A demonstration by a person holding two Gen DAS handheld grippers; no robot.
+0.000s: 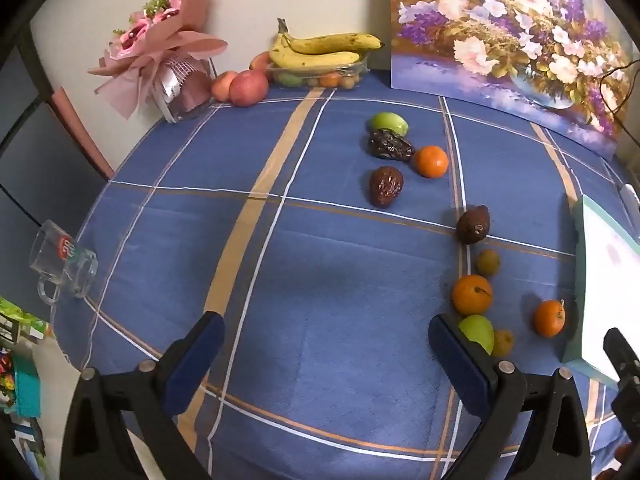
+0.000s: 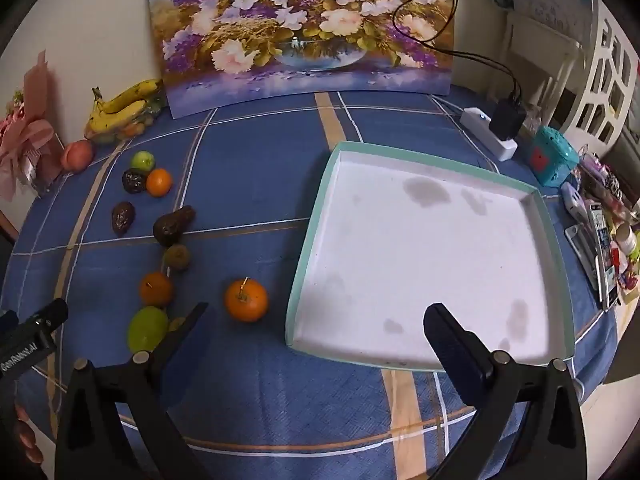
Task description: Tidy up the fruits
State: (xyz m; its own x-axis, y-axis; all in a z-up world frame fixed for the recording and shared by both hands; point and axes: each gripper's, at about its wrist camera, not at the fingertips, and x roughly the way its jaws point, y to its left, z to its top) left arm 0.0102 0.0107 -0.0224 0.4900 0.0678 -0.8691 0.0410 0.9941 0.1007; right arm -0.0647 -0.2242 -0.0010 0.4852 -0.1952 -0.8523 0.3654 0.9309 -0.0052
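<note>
Loose fruits lie on the blue checked tablecloth: a green fruit, two dark wrinkled fruits, an orange, a dark avocado, small brownish fruits, more oranges and a green fruit. A white tray with a teal rim sits at the right, nothing in it. My left gripper is open and empty above the cloth. My right gripper is open and empty, over the tray's near left corner.
A container with bananas and apples stands at the back. A pink bouquet, a glass mug at the left edge, a flower painting, a power strip and clutter at the right edge.
</note>
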